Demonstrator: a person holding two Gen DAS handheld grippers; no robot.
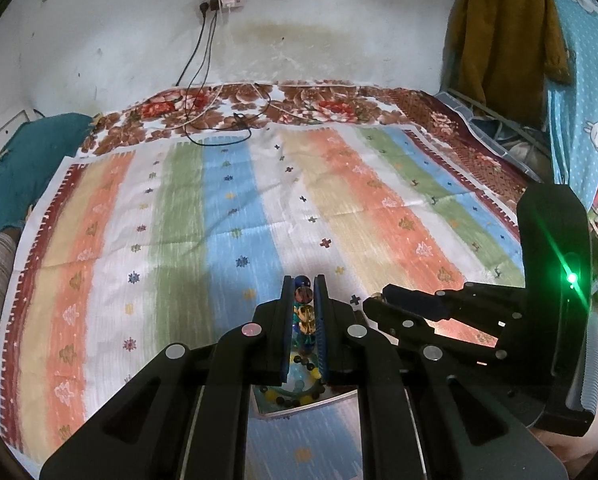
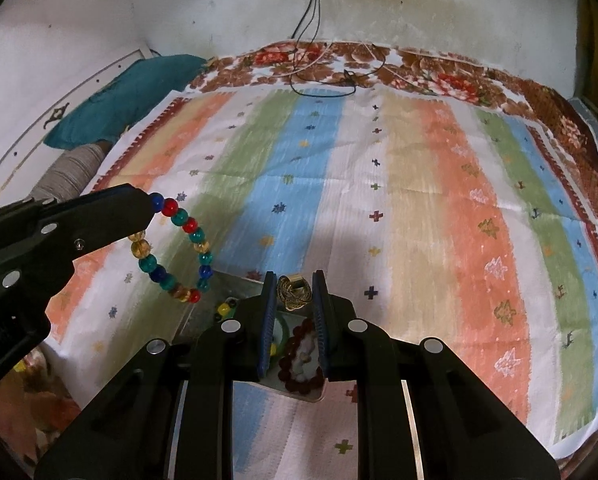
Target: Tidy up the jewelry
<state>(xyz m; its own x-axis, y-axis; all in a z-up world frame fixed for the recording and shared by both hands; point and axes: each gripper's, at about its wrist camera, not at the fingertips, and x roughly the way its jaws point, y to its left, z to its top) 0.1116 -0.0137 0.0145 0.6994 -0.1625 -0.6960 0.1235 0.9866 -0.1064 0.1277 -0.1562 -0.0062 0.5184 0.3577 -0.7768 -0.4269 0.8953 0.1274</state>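
My left gripper point(image 1: 303, 280) is shut on a bracelet of blue, red, teal and amber glass beads point(image 1: 303, 312). In the right wrist view the left gripper point(image 2: 149, 200) holds that bracelet point(image 2: 179, 248) hanging in a loop above the striped cloth. My right gripper point(image 2: 294, 278) is shut on a small gold chain bundle point(image 2: 294, 292); it also shows in the left wrist view point(image 1: 373, 300). Below both lies a shallow metal tray point(image 2: 235, 280) holding a dark red bead bracelet point(image 2: 299, 364), a green bangle point(image 2: 281, 330) and a black-and-yellow bead bracelet point(image 1: 295, 396).
A striped cloth point(image 1: 259, 220) covers the bed over a floral blanket point(image 1: 259, 108). Black cables point(image 1: 219, 120) lie at the far edge under a wall socket point(image 1: 223, 0). A teal pillow point(image 1: 15, 168) is at the left; clothes point(image 1: 507, 40) hang at the right.
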